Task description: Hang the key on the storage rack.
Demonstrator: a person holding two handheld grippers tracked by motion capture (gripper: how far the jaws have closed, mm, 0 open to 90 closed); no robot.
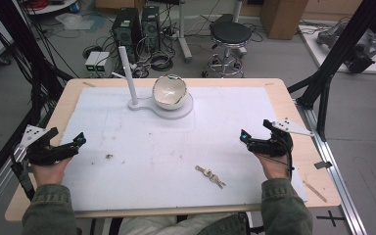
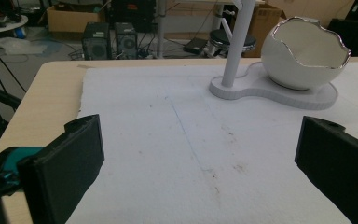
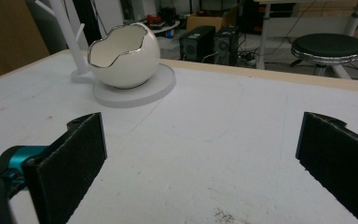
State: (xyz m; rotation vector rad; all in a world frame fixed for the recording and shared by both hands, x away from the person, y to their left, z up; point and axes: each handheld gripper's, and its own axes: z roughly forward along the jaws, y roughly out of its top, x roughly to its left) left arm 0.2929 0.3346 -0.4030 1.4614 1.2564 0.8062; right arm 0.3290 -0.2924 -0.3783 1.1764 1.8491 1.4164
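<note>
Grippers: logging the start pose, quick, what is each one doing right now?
Left gripper: open, holding nothing, above the white mat.
Right gripper: open, holding nothing.

Place: a lab or workshop is indicated.
Evidence: computer towers (image 1: 136,30), tangled floor cables (image 1: 159,61), a rolling stool (image 1: 230,35) and black frame struts (image 1: 340,46) are seen.

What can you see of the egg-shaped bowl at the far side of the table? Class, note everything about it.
The egg-shaped bowl is a glossy white shell, ceramic by its look, like a cracked-open egg. Its jagged rim carries a thin silvery edge, and the inside looks empty. It tilts, its opening turned up and toward the person. It rests on the round part of a flat white base, beside the white post rising from the same base. Nothing else touches it.
</note>
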